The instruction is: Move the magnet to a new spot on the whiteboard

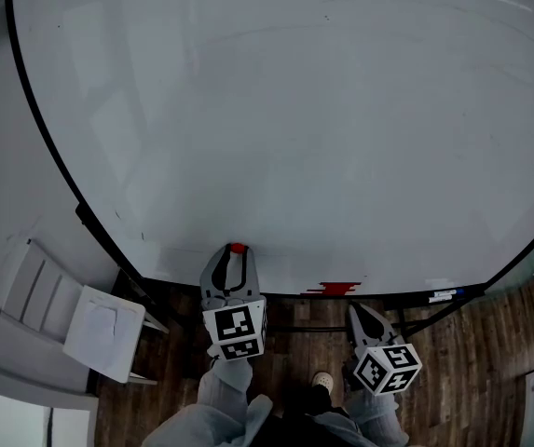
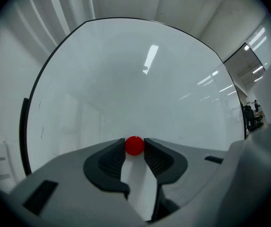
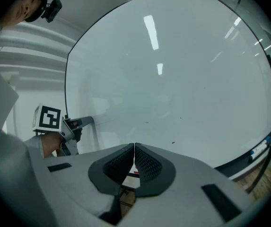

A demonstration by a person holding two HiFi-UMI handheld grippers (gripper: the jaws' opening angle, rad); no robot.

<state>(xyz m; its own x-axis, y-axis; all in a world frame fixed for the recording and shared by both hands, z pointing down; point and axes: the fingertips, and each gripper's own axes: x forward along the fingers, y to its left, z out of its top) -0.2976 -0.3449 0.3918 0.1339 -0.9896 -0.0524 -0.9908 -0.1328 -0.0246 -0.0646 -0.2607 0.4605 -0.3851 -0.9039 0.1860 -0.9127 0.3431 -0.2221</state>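
Closest up is the left gripper (image 1: 237, 257), marker cube on top. Its fingers (image 2: 110, 159) are pinched on the little red magnet (image 2: 135, 145), one pad touching each side. From the head view the magnet sits low on the whiteboard (image 1: 294, 110), just above its bottom edge. Right gripper (image 1: 356, 311) is off to the side, below the board's edge, with its fingers (image 3: 147, 164) closed tight together and nothing between them.

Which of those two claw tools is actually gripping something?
The left gripper: its jaws pinch the red magnet on the whiteboard. The right gripper has its jaws closed together with nothing between them.
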